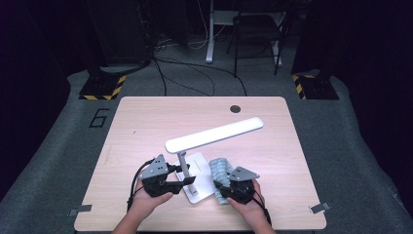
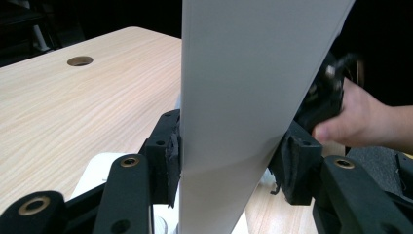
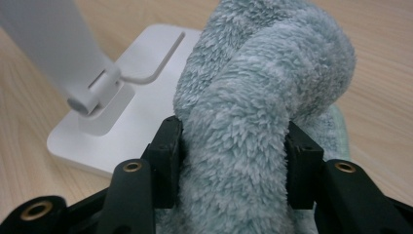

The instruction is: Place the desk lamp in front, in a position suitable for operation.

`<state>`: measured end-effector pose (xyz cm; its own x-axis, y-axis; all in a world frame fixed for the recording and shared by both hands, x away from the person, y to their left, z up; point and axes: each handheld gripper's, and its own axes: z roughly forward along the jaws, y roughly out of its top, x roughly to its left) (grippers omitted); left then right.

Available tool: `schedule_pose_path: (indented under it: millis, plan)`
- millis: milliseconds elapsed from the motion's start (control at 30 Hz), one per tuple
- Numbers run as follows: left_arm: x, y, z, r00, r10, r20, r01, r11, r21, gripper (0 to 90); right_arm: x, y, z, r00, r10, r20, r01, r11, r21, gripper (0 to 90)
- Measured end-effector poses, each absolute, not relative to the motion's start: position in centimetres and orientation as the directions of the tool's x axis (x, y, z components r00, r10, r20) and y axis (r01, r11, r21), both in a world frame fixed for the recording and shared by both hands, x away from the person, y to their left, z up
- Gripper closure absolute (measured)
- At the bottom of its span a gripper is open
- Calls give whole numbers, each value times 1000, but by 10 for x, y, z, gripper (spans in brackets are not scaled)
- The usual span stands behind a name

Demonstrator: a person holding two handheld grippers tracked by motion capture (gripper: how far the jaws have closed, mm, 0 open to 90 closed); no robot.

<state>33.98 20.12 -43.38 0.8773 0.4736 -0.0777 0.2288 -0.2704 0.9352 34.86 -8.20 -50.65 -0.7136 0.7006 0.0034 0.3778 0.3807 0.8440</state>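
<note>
White lamp (image 1: pixel 214 132): desk lamp, long flat head on a thin stem, square flat base (image 1: pixel 200 168); stands on the table's near half, near the middle, head slanting up toward the far right.
Lamp head, left tool view (image 2: pixel 243 97): flat white panel runs up between the two black jaws; both pads lie against its edges.
Left tool (image 1: pixel 168 180): closed on the lamp, jaws pointing right at the stem and base; held in the person's left hand (image 1: pixel 146 202); grey three-cornered plate on top; black cable trails off its near-left side.
Cloth (image 1: pixel 220 171): pale blue-green fluffy cloth, lies on the table touching the right edge of the lamp base.
Cloth, right tool view (image 3: pixel 253 112): a thick fold rises between the jaws, pinched from both sides; rest of the cloth spreads on the table beyond; lamp base (image 3: pixel 126 83) and hinge just to the left of it.
Right tool (image 1: pixel 229 187): gripping the cloth at its near end; held in the person's right hand (image 1: pixel 251 207); grey plate on top.
Table (image 1: pixel 146 122): light wood-grain top, round cable hole (image 1: pixel 235 108) near the far edge; grey tape tabs at both near corners.
Writing: a dark "6" (image 1: pixel 99 118) on the grey floor mat left of the table; no brand or label readable on lamp or cloth.
Floor beyond: yellow-black striped stand feet (image 1: pixel 103 87) at far left and far right, cables, chair legs.
</note>
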Motion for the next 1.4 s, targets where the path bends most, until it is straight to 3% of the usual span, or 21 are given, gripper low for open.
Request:
schedule_pose_path:
  millis: [67, 300, 800, 967, 1133, 1267, 1400]
  plan:
    - [340, 202, -434, 886, 458, -71, 220, -281, 934, 509, 348, -73, -515, -737, 674, -54, 364, 463, 808, 461]
    - [339, 201, -435, 884, 462, -71, 215, -268, 939, 509, 349, -82, -513, -699, 714, 25, 433, 396, 810, 395]
    - [350, 195, -434, 912, 403, -79, 208, -286, 935, 508, 340, -107, -494, -630, 776, 17, 398, 304, 866, 306]
    - [353, 191, -434, 919, 385, -80, 203, -290, 935, 509, 342, -113, -497, -612, 788, 67, 447, 274, 852, 307]
    - [360, 184, -433, 940, 333, -73, 181, -306, 935, 510, 345, -113, -504, -617, 786, 41, 461, 319, 828, 350]
    - [365, 180, -434, 962, 262, -80, 163, -312, 936, 509, 347, -113, -510, -642, 766, 45, 470, 346, 812, 464]
    - [366, 181, -434, 964, 254, -78, 158, -311, 937, 508, 349, -115, -513, -652, 757, 48, 473, 357, 805, 572]
